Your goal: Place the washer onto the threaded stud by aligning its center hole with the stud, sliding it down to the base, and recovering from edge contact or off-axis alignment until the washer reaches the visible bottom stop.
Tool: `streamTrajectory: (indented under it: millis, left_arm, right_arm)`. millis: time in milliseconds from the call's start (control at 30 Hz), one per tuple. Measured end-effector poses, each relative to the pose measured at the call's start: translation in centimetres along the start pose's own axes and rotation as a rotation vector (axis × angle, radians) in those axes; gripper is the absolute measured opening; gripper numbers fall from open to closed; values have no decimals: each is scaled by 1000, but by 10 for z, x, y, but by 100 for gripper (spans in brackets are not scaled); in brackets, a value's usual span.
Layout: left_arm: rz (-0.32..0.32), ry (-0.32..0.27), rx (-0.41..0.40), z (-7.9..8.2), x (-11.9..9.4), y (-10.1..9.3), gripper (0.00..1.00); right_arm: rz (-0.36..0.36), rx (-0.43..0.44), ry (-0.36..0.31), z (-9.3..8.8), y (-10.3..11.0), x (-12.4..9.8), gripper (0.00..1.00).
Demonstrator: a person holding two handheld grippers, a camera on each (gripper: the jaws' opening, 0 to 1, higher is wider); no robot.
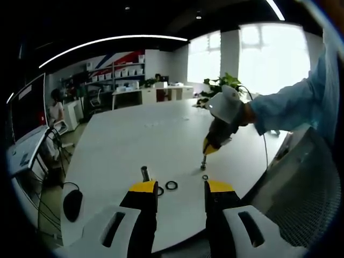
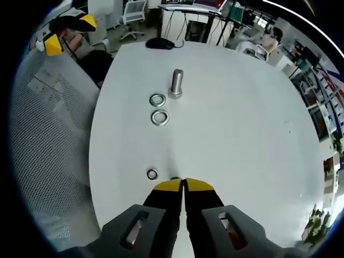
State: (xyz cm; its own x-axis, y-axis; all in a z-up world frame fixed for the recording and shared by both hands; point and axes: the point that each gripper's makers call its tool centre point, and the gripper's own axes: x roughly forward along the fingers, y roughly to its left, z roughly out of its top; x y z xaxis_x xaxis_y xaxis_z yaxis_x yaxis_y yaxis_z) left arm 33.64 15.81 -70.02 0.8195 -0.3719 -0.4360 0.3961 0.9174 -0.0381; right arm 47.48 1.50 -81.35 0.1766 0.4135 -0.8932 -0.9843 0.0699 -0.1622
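Threaded stud stands upright on the white table, bare, nothing on its shank. Two washers lie flat just beside it: washer A close to the stud base, not quite touching as far as can be told; washer B next to A, on the side away from the stud. A third, smaller washer lies well apart from those, near the right gripper tips.

Right gripper: jaws pressed together, yellow tips meeting, nothing visible between them; tips low at the table surface beside the small washer. Whether they touch the table cannot be told.

Left gripper view: stud and one washer sit just ahead of the left gripper, second washer partly hidden by the jaw. Left jaws spread wide, empty, held above the table edge. Right gripper points down at the table, a sleeve behind it.

No containers on the table. Mouse at far edge; mesh chair alongside.
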Motion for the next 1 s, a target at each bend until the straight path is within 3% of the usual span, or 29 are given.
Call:
streamTrajectory:
  millis: [1000]
  left_arm:
    - [-2, -10, 3, 2, -1, -1, 32]
  right_arm:
    - [1, 33, -11, -3, 0, -1, 5]
